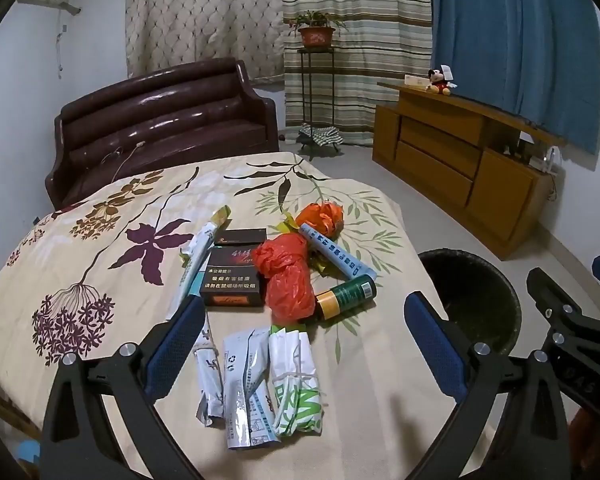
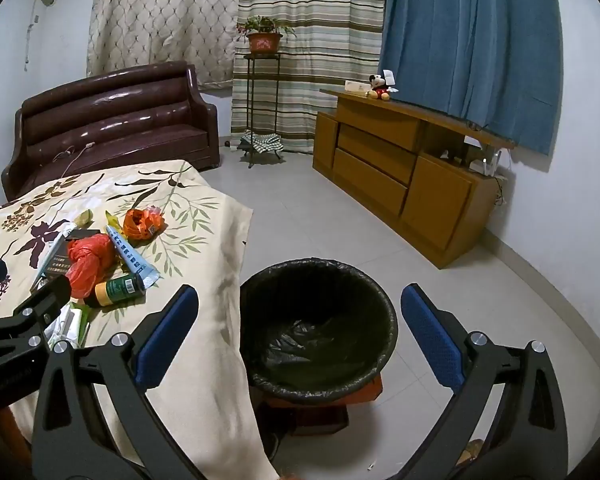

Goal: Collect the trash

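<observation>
We hold our left gripper [image 1: 306, 344] wide and empty above the near end of the litter on the counter draped in a cream floral cloth [image 1: 100, 240]. Just below and ahead of it lie three flat packets side by side: a crumpled white-and-grey sachet [image 1: 209, 376], a silver-and-white foil pouch [image 1: 246, 388] and a folded green-and-white paper wrapper [image 1: 296, 384]. Each has its long axis running away from us, roughly in line with the fingers, so we judge the spread jaws could straddle one across its short width.

Farther along sit a dark cigarette box with white lettering [image 1: 232, 280], a knotted red plastic bag [image 1: 288, 280], a green-and-yellow cylindrical bottle on its side [image 1: 346, 296], a pale blue tube [image 1: 336, 252] and a crumpled orange plastic bag [image 1: 324, 218].

Our right gripper [image 2: 300, 336] is equally wide and empty, and it hangs over the round bin lined with a black bag [image 2: 260, 300], which stands on the floor just beside the counter's right edge. So the left hand is plainly the nearer to the trash, the right to the bin.

The left wrist view shows the three near packets whole but only part of the bin's rim. The right wrist view looks straight into the bin, where we see only the crumpled liner, while the left gripper's arm hides most of those packets.
</observation>
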### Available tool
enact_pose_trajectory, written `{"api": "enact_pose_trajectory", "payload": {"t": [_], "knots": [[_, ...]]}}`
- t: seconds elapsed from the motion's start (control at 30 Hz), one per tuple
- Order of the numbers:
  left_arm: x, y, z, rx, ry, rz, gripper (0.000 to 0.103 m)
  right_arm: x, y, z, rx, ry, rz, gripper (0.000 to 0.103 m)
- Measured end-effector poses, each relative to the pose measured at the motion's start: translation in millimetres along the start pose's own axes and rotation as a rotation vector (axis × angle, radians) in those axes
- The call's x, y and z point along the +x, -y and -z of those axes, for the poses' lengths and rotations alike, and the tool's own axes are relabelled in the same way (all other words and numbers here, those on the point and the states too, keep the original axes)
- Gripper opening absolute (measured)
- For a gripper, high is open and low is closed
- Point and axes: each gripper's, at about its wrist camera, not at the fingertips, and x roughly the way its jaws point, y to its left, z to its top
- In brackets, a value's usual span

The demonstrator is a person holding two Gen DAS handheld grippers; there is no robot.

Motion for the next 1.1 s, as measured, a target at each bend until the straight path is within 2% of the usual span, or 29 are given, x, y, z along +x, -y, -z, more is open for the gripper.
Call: {"api": "enact_pose_trajectory", "payload": {"t": [1.1], "knots": [[0,-12,5,-0.001,-0.003,-0.003,0.097,1,-1,1,-0.001,-0.006,-0.002,0.099]]}}
